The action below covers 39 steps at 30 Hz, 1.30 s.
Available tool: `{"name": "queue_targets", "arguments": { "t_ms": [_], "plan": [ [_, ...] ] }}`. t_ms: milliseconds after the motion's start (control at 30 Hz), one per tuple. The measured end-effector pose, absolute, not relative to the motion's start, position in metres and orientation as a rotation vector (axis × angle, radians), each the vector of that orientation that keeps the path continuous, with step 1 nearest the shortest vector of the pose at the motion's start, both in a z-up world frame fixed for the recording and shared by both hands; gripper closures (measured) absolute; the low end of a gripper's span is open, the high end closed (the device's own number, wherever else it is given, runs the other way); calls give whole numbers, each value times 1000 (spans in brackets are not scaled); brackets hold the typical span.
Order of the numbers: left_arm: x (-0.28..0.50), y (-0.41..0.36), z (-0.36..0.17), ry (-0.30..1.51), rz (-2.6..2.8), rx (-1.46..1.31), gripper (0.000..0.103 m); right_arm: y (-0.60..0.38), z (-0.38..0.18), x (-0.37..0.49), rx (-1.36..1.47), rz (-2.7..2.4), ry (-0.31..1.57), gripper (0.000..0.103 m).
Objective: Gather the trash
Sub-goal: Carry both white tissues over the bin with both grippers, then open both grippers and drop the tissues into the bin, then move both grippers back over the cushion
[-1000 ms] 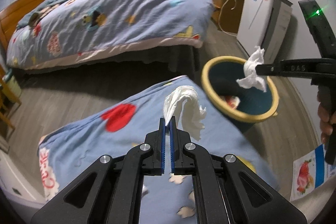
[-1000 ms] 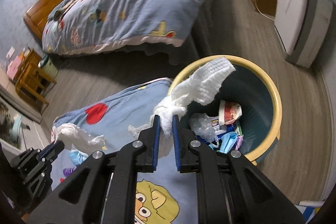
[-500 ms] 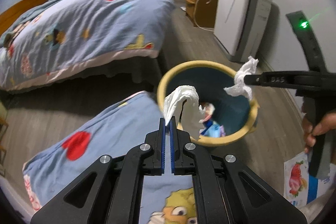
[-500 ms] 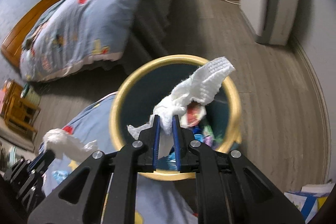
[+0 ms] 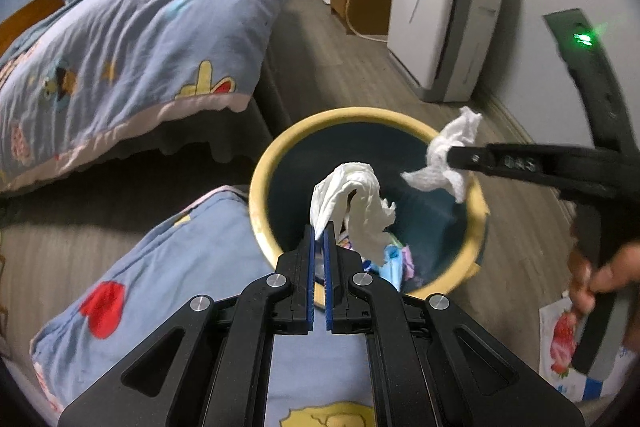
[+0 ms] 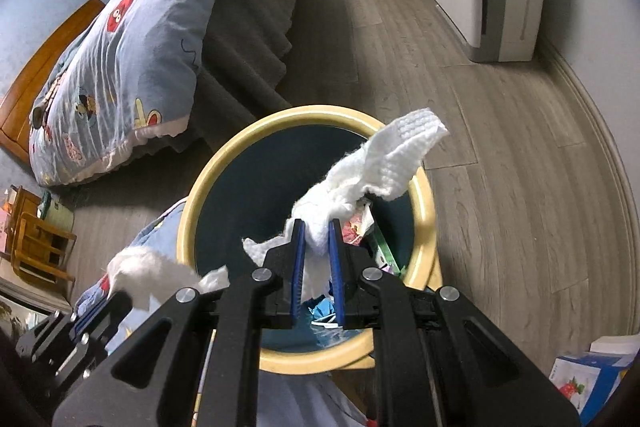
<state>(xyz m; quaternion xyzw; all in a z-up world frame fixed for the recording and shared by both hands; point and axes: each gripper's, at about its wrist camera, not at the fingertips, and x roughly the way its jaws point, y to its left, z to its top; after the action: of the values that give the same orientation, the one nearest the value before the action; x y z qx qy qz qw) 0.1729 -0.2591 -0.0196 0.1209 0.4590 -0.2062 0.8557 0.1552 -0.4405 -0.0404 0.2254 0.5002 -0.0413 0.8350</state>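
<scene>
Round yellow-rimmed, dark-walled bin (image 6: 424, 195) holds colourful wrappers. Each hand-held gripper, left (image 5: 319, 233) and right (image 6: 317, 233), pinches crumpled white tissue above it.

I am carrying two matching tools. My left gripper (image 5: 319, 239) is showing black angular arms, round silver screws and ribbed blue pads (image 5: 308, 267). My right gripper (image 6: 318, 239) is showing the same black frame, silver screws and blue pads. A green light (image 5: 582, 38) is glowing on its black handle.
</scene>
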Motion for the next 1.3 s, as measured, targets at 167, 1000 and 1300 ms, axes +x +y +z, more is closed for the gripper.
{"name": "queue_targets", "arguments": {
  "t_ms": [167,1000,1300],
  "plan": [
    [192,-256,-28,979,-395,235,98,-435,-42,163,465,-64,1044,91],
    [191,-248,-36,900,-349,239,11,-425,-29,169,429,-59,954,15],
    [175,-235,-27,891,-304,256,8,-434,-22,162,441,-130,934,6]
  ]
}}
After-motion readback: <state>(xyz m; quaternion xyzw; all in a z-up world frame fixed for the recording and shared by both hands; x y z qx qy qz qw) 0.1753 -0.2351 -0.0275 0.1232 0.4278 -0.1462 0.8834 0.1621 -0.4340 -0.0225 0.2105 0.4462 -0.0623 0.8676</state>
